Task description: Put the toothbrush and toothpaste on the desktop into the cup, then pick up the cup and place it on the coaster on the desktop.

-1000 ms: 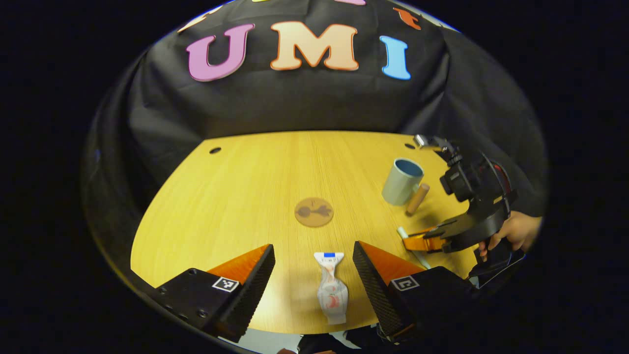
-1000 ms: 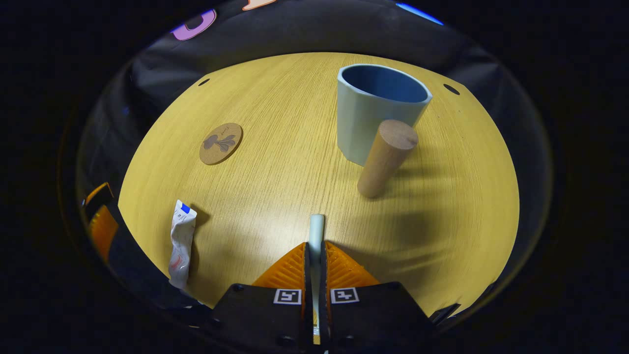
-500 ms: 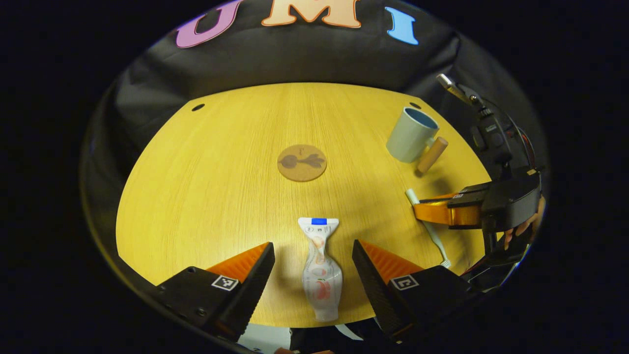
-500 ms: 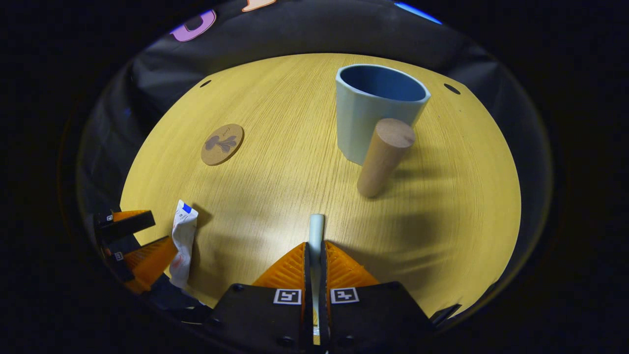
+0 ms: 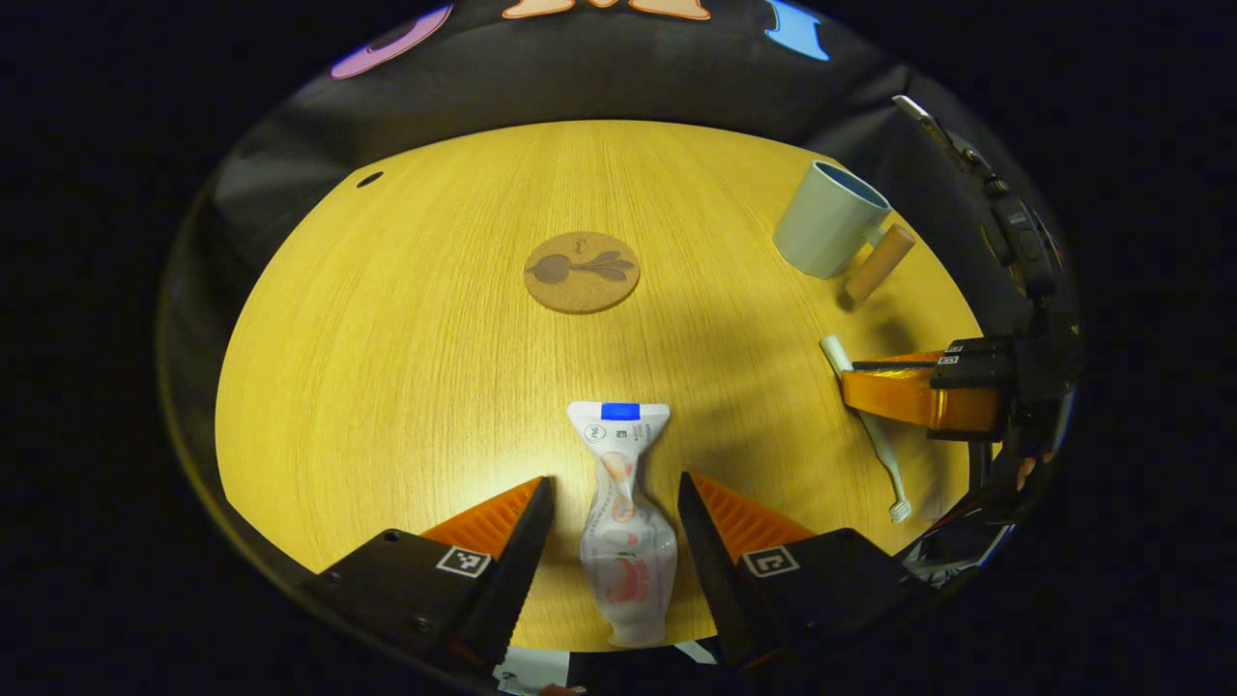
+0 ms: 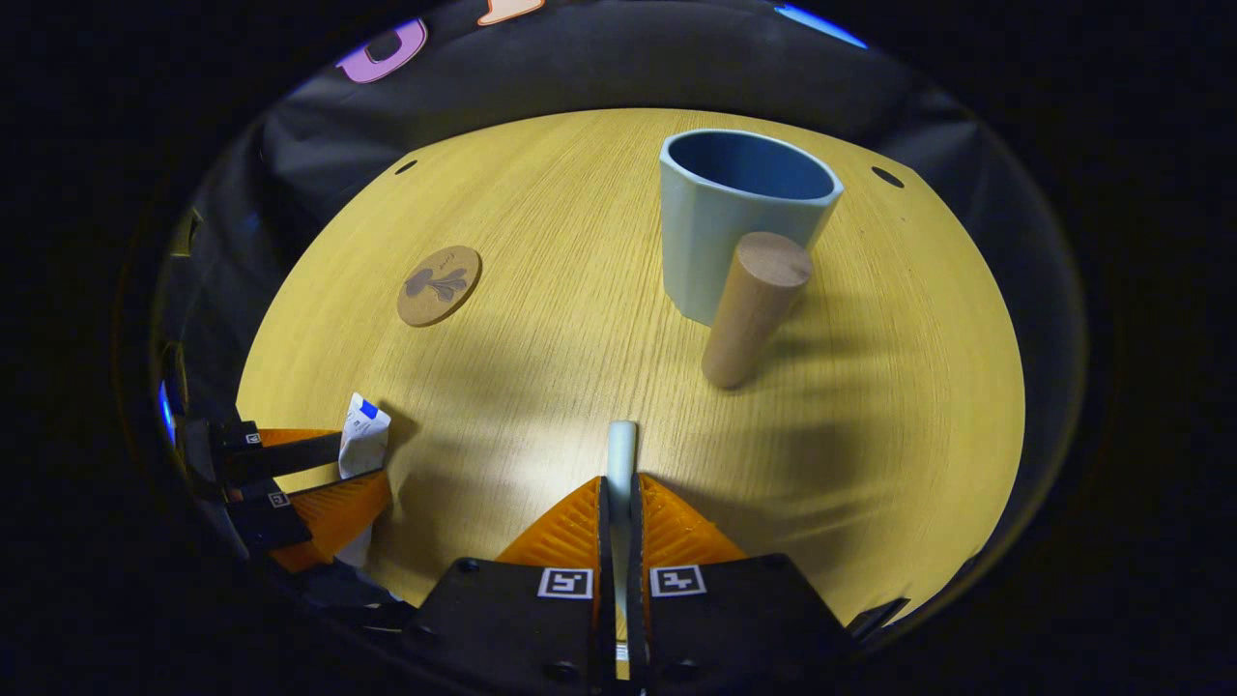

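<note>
While the cup [image 6: 744,217] stands upright toward the far right of the desktop [image 5: 416,329], with its wooden handle [image 6: 749,309] pointing at the right gripper [image 6: 618,503], neither item is in it yet. That gripper's jaws are clamped on the toothbrush [image 5: 865,425], whose pale end pokes out toward the cup. Being thin and stiff, it should lift without bending, though a grip so narrow may let it pivot, so it probably needs tipping before it drops in.

Left of the cup and nearer, the toothpaste [image 5: 623,522] lies flat between the spread jaws of the left gripper [image 5: 614,541], with gaps on both sides. Soft, light and crinkled, the tube will likely dent under pressure; the fuller lower body looks a firmer hold than the flat crimped end. The coaster [image 5: 582,272] lies left of the cup, bare.
</note>
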Action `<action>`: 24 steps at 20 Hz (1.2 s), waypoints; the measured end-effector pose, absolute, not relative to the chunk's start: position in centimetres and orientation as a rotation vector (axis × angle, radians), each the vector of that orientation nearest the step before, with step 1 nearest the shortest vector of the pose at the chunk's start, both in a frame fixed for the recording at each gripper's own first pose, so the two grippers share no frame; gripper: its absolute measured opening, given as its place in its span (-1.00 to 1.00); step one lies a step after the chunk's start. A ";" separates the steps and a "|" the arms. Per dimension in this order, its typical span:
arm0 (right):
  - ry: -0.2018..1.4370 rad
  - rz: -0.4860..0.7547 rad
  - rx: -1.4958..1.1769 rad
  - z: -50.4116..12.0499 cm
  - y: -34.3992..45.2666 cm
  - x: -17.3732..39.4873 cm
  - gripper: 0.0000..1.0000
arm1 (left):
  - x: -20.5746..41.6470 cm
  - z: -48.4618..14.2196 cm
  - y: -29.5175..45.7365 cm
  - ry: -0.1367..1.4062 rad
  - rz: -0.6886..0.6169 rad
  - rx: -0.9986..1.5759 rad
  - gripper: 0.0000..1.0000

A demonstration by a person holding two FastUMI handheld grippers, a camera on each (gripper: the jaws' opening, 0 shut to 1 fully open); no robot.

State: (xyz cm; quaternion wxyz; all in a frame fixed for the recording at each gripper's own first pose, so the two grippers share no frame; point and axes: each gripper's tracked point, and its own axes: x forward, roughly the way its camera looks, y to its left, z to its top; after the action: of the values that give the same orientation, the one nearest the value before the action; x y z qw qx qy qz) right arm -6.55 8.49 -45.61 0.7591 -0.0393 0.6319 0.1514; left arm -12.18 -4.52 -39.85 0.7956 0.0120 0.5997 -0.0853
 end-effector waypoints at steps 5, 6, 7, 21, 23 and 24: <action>1.370 0.328 -0.089 -45.9 8.3 -6.7 -0.85 | -11.7 -40.2 -4.2 1.289 -0.204 0.063 0.17; 1.369 0.328 -0.089 -45.8 8.5 -6.5 -0.85 | -11.6 -40.1 -3.9 1.294 -0.196 0.066 0.07; 1.366 0.328 -0.089 -45.6 8.5 -6.5 -0.85 | -11.3 -40.2 -3.8 1.290 -0.192 0.067 -0.15; 1.330 0.283 0.092 -45.8 9.2 -6.8 -0.85 | -10.6 -40.5 -3.8 1.245 -0.232 0.045 -0.85; 1.305 0.288 0.113 -45.9 9.4 -6.5 -0.85 | -10.7 -40.4 -3.8 1.234 -0.226 0.045 -0.85; 1.290 0.295 0.124 -45.7 9.6 -6.3 -0.85 | -10.8 -40.2 -3.8 1.233 -0.225 0.050 -0.85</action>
State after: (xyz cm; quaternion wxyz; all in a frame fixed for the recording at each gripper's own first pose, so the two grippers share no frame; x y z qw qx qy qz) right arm -6.33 9.58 -45.69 0.7872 0.0573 0.5985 0.1369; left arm -10.79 -3.82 -40.25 0.8097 0.0234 0.5769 -0.1055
